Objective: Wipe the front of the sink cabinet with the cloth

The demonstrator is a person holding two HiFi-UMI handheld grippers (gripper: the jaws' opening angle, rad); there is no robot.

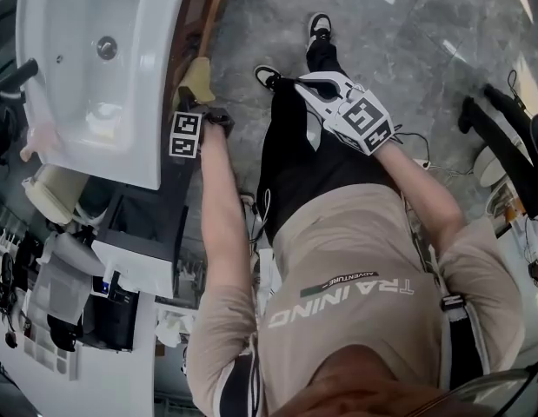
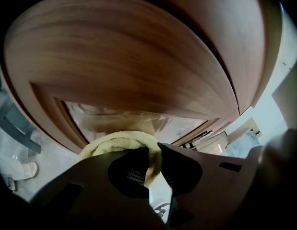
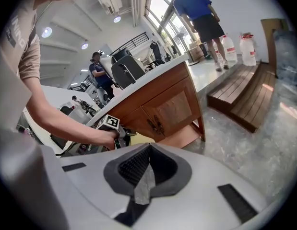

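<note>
1. On the far left, the white sink (image 1: 77,76) sits on top of the brown wooden sink cabinet (image 2: 129,61).
2. Your left claw (image 1: 202,102) is closed tight on the yellow cloth (image 1: 197,76). A fold of the cloth is pinched between the two jaws. The rest puffs out past the tips.
3. The cloth is right up by the shiny panel of the cabinet door. I cannot tell if it touches the wood.
4. Your right claw (image 1: 314,83) is to the right, over your legs and the grey floor (image 1: 408,24). It is well apart from the cabinet. Its jaws are closed together with nothing between them.
5. Far off to the right, a wooden pallet (image 3: 244,97) lies on the floor.
</note>
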